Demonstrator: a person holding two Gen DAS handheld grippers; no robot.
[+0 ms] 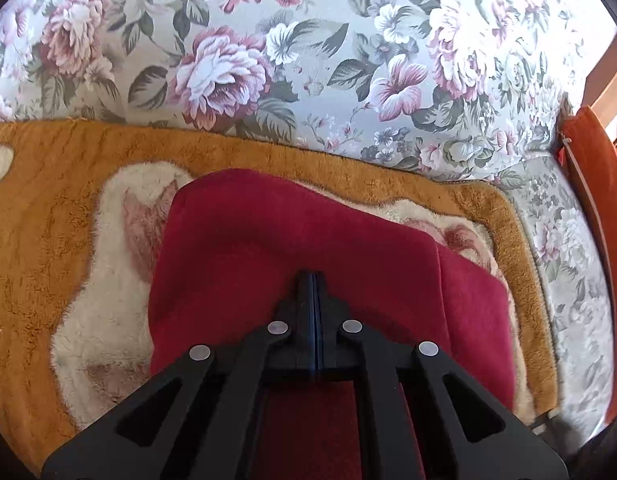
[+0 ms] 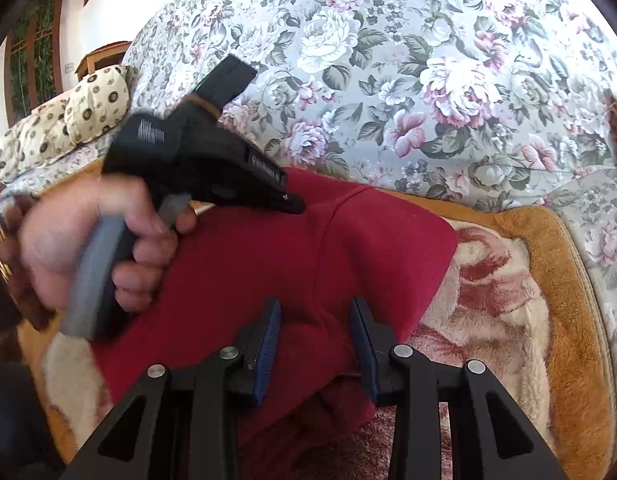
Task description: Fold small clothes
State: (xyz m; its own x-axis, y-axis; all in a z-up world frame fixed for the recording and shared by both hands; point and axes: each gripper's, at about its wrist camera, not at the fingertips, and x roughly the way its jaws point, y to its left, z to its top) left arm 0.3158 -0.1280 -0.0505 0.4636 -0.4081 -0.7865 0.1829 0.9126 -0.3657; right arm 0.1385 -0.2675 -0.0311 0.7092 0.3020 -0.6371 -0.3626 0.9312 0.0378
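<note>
A dark red garment (image 1: pixel 292 248) lies folded on an orange and cream fleece blanket (image 1: pixel 48 208) on a sofa seat. My left gripper (image 1: pixel 314 276) is shut with nothing between its fingers, its tips low over the garment's middle. In the right wrist view the garment (image 2: pixel 268 264) shows a fold seam down its middle, and the left gripper (image 2: pixel 294 202) reaches in from the left, held by a hand, its tip touching the cloth. My right gripper (image 2: pixel 316 312) is open, its blue pads either side of a raised ridge of the garment's near edge.
The floral sofa backrest (image 1: pixel 308 52) rises just behind the blanket. A rust-orange cushion (image 1: pixel 596 184) stands at the right end of the sofa. A cream patterned pillow (image 2: pixel 92 104) lies at the left end. Blanket (image 2: pixel 508 288) extends to the right of the garment.
</note>
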